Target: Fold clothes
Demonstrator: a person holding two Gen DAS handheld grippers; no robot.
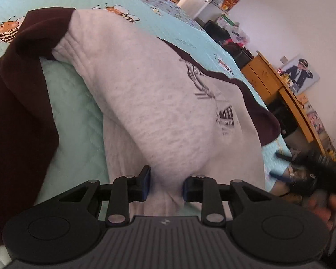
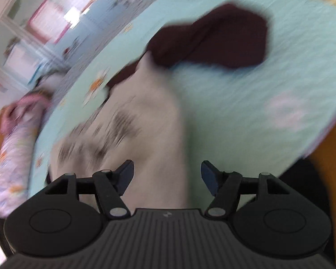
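A grey sweatshirt [image 1: 150,103] with dark maroon sleeves [image 1: 18,103] and a black printed drawing lies rumpled on a mint-green bedspread [image 1: 74,103]. A bunched fold of its grey hem fills the gap between my left gripper's [image 1: 166,185] blue pads, which pinch it. In the blurred right wrist view the same sweatshirt [image 2: 154,121] stretches away, one maroon sleeve [image 2: 224,38] flung to the far side. My right gripper [image 2: 167,177] stands open wide above the grey cloth, its pads clear of it. It also shows blurred at the left wrist view's right edge, as the right gripper [image 1: 277,164].
The bedspread [image 2: 246,103] carries bee and bear prints. A wooden desk [image 1: 286,94] with a picture and clutter stands along the white wall on the right. A door and shelves are at the back. A patterned pillow [image 2: 13,148] lies at the bed's left edge.
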